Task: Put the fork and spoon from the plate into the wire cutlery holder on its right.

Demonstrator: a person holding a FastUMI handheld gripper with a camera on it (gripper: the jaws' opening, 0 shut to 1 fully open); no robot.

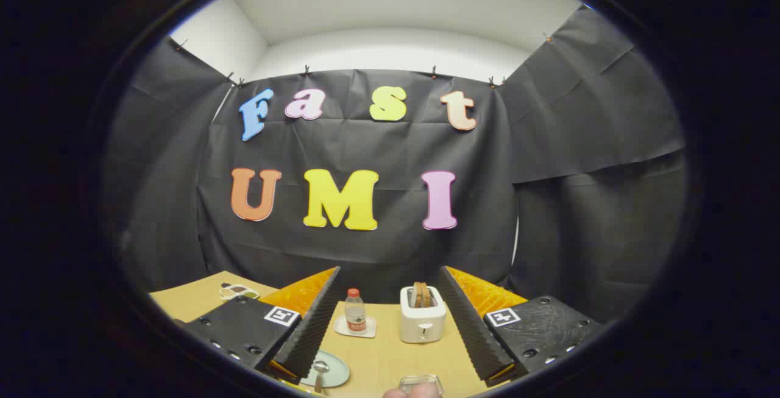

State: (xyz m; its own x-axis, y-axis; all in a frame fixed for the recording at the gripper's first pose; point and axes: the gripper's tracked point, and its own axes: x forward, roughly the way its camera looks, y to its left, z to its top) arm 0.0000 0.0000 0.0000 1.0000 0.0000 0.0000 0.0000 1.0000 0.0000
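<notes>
My gripper (390, 271) is open and held level above a wooden table (390, 355), with nothing between its fingers. Low down, beside the inner edge of the left finger, lies a pale round plate (335, 375) with a spoon (320, 373) on it, bowl pointing away from me. To the plate's right, between the fingers and very close to me, I see the rim of a small rectangular holder (420, 381); its lower part is cut off. A person's fingertip (409, 393) shows just in front of it.
Beyond the plate a plastic bottle (354, 311) stands on a white coaster. A white toaster (422, 314) with bread in its slots stands at the table's back, right of the bottle. A small white-rimmed item (239, 291) lies far left.
</notes>
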